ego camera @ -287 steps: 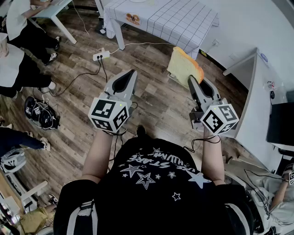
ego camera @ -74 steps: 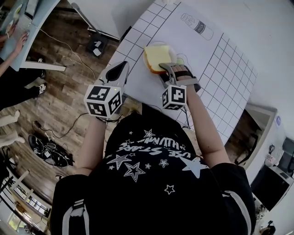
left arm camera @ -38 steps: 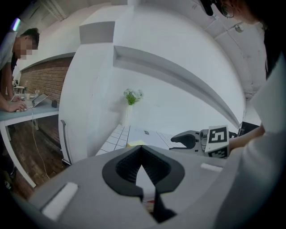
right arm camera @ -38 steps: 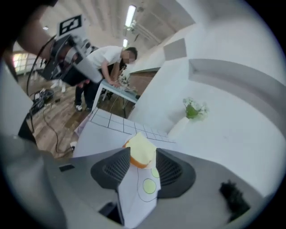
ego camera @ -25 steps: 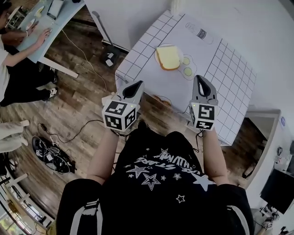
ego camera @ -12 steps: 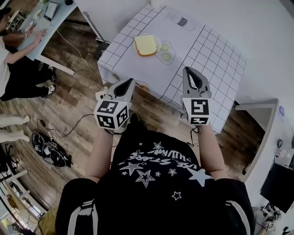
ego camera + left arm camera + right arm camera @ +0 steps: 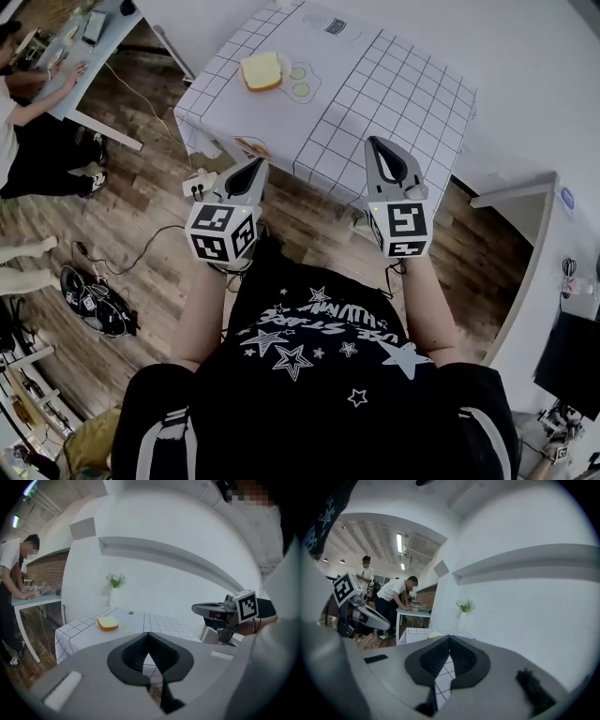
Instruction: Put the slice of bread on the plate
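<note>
Jaws of the left gripper (image 7: 258, 167) are pressed together at the tips with nothing between them; its own view shows only the checked cloth through the gap behind the tips. It hangs over the wooden floor, short of the desk (image 7: 394, 84) and well apart from everything on it.

Up and slightly right of it, the slice of bread (image 7: 261, 71) lies flat on the plate (image 7: 98, 624), close to the desk's left corner, with two pale green discs (image 7: 300, 82) just beside it. By the look of things the task is done.

Further right, the right gripper (image 7: 377, 144) has its jaws likewise closed on nothing, held over the floor just off the desk's near edge.

What is left to go wrong is mostly an accident. The plate sits near a corner where the cloth drapes over the edge, so a knock from a gripper or a tug on the cloth could slide plate and bread off. A power strip (image 7: 199, 183) and trailing cable lie on the floor close to the person's feet, and a caught foot there could jolt the desk.
</note>
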`<state>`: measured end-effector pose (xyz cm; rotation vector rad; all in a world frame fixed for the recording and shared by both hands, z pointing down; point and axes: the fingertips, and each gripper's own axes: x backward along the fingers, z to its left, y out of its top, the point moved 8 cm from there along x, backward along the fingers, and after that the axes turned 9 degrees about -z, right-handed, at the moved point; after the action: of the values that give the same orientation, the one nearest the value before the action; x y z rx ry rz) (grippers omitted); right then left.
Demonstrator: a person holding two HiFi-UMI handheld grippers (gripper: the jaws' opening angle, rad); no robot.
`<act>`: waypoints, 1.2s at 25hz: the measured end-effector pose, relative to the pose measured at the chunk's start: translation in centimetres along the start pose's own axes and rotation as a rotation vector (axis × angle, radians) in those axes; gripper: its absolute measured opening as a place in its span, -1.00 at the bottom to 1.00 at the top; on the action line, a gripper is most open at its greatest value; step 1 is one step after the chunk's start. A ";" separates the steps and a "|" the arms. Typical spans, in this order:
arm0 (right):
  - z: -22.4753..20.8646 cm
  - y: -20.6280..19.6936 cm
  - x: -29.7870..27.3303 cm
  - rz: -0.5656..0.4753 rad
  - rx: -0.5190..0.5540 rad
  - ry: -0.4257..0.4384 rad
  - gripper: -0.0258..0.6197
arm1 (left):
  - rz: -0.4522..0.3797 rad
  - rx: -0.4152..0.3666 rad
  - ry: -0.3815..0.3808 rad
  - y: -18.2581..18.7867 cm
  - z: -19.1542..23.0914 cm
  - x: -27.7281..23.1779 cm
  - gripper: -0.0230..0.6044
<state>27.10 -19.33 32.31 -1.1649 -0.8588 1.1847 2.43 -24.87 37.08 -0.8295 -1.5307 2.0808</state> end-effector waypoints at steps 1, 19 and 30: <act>-0.2 0.0 1.1 -0.001 -0.003 0.001 -0.88 | -0.002 -0.003 -0.002 -0.2 -1.0 0.3 -0.90; -0.1 -1.9 12.7 0.000 -0.061 0.107 -0.88 | -0.025 -0.003 0.046 -2.8 -12.9 6.2 -0.90; 2.4 -1.8 12.1 -0.009 -0.083 0.166 -0.88 | -0.010 -0.005 0.083 -3.7 -12.9 8.7 -0.90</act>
<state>27.79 -6.93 33.70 -1.3063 -0.7922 1.0372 4.79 -9.07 35.99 -0.8964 -1.4934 2.0102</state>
